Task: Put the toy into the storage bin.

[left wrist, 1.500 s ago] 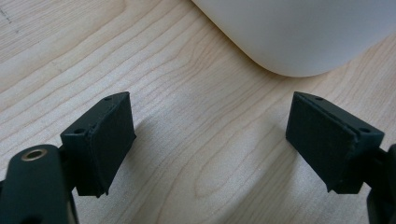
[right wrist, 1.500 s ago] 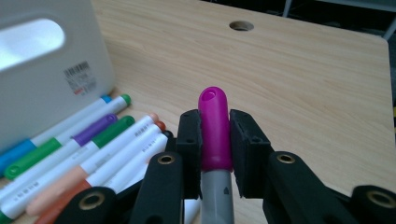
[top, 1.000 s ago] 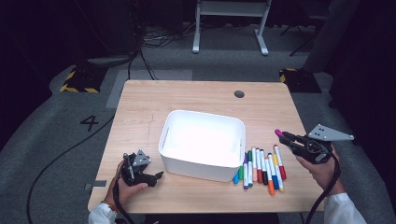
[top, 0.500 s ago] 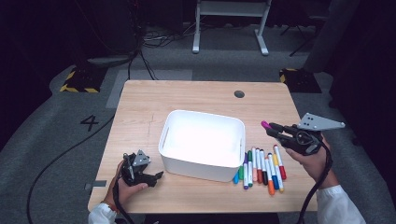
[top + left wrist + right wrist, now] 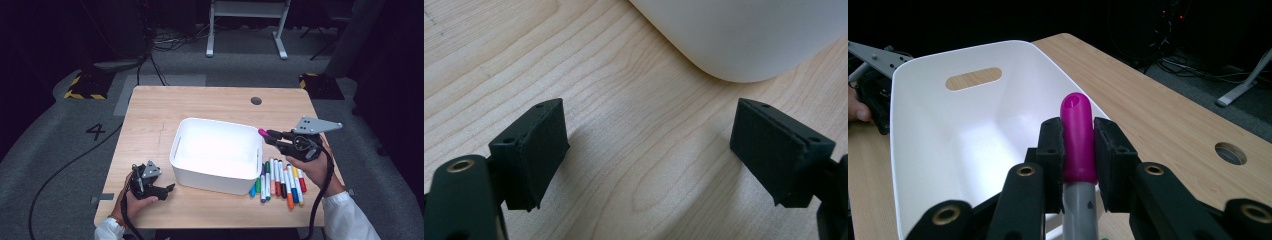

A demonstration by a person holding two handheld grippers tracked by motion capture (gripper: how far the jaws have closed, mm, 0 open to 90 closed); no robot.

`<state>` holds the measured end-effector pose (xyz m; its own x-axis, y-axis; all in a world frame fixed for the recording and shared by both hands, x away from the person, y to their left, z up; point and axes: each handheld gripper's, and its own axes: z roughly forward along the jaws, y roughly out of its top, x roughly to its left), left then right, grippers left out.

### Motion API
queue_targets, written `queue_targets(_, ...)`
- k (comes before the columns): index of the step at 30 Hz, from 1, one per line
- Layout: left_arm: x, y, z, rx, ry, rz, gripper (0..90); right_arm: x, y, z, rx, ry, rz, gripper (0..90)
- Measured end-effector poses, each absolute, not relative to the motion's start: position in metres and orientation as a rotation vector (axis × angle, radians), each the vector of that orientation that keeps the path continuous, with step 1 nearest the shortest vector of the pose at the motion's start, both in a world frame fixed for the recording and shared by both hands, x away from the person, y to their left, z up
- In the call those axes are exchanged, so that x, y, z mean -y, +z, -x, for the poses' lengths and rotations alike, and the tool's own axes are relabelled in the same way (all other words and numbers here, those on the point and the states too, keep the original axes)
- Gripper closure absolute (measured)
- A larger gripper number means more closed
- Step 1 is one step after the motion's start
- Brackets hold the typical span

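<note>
In the right gripper view, the right gripper (image 5: 1078,150) has its jaws shut on a magenta-capped marker (image 5: 1077,135), pads pressing the cap from both sides while the grey barrel runs down between them at the bottom centre of the frame. The grip sits at the cap end, so the marker may pivot or slide out, and the cap could pull off if the barrel catches on something. Beyond the cap, the white bin (image 5: 948,130) spreads across the left and centre of that frame, empty as far as can be seen. In the high view the cap tip hangs right at the bin's right rim, centre-right of the frame; let go from here, the marker could strike the rim and bounce onto the table (image 5: 210,102) or among the row of markers (image 5: 278,178) lying just below. At the lower left of the high view, the left gripper (image 5: 159,189) rests on the wood with jaws wide apart and nothing between them, near the bin's corner, so a nudge could shift the bin.
</note>
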<state>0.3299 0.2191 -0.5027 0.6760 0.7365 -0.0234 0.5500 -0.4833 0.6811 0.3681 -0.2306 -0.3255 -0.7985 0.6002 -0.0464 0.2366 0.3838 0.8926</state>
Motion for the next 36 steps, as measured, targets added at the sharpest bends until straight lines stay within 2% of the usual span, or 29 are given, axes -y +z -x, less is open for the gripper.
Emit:
queue_targets(13, -0.219, -0.502, -0.33, -0.984, 0.364, -2.214, 15.5, 0.188, -0.312, -0.369, -2.367, 1.386, -0.641, 75.0)
queue_targets(36, -0.219, -0.502, -0.33, -0.984, 0.364, -2.215, 15.5, 0.126, -0.329, -0.376, -2.551, 1.287, -0.537, 75.0)
